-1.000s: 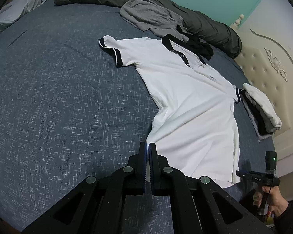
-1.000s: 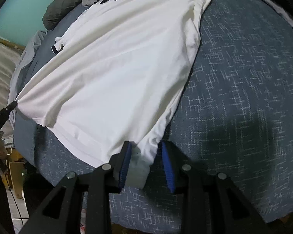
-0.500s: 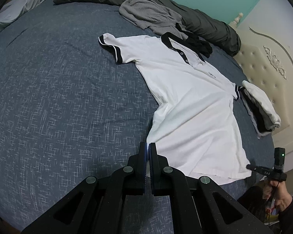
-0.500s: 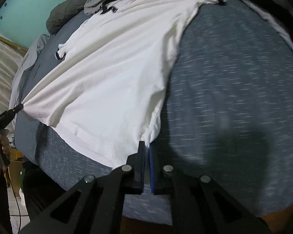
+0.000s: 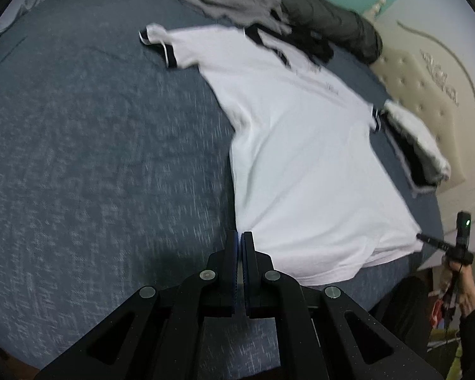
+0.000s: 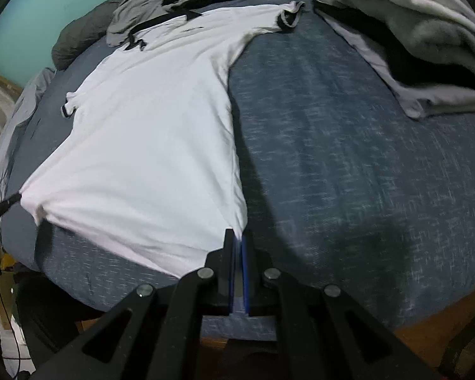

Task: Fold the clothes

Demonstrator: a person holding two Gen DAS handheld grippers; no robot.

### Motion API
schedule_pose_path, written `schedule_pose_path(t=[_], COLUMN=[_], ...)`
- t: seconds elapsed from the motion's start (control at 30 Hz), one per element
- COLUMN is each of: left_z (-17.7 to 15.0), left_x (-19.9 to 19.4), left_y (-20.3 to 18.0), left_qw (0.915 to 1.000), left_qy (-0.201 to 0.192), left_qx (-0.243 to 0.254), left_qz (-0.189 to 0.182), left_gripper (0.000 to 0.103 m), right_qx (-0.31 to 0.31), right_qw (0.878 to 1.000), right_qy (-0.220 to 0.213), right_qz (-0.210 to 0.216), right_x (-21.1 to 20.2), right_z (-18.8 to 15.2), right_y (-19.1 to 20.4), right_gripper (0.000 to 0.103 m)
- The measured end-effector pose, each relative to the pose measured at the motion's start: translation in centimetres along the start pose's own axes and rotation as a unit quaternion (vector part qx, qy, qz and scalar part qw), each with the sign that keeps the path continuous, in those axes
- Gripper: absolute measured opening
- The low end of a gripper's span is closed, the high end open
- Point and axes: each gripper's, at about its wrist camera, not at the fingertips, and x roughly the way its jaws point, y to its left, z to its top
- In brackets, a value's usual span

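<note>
The white polo shirt [image 5: 304, 158] lies flat on the bed [image 5: 95, 158], long axis running toward 12 o'clock, collar far. The left gripper [image 5: 240, 237] and right gripper [image 6: 239, 237] each pinch a hem corner, fingers clamped narrow.

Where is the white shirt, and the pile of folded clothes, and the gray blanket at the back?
White shirt [image 5: 300, 158], left wrist view, middle of its front.
Pile of folded clothes [image 6: 411, 31], right wrist view, on the top light piece.
Gray blanket [image 5: 332, 15], left wrist view, on its rolled dark bulk.
</note>
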Motion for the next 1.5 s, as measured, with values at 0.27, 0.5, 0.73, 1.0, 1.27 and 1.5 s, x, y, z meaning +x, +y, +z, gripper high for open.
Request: schedule_pose_path(t=[0.27, 0.5, 0.73, 1.0, 1.27, 1.5], left_z=[-1.5, -3.2, -4.7, -4.3, -4.0, -5.6], left_x=[2.6, 2.4, 4.3, 3.8, -0.1, 2.4], left_y=[1.2, 1.1, 0.8, 0.2, 1.2, 2.5], left_qw=[0.9993, 0.9986, 0.9972, 0.9977, 0.9986, 0.9967], left_qy=[0.029, 0.050, 0.074, 0.063, 0.038, 0.078], left_qx=[-0.024, -0.009, -0.001, 0.016, 0.005, -0.015], left_qz=[0.002, -0.015, -0.013, -0.021, -0.036, -0.016], left_gripper=[0.007, 0.037, 0.037, 0.002, 0.002, 0.002], right_qx=[0.004, 0.010, 0.014, 0.009, -0.008, 0.004], right_qw=[1.000, 1.000, 1.000, 1.000, 1.000, 1.000], right_qy=[-0.001, -0.002, 0.002, 0.000, -0.007, 0.016], right_qz=[-0.008, 0.002, 0.006, 0.011, 0.018, 0.002], right_x=[1.1, 1.4, 1.6, 1.0, -0.7, 1.1], right_z=[-0.1, 0.3, 0.3, 0.3, 0.8, -0.1], right_y=[-0.8, -1.6, -2.0, -2.0, -2.5, -3.8], right_gripper=[0.003, 0.003, 0.003, 0.003, 0.003, 0.003])
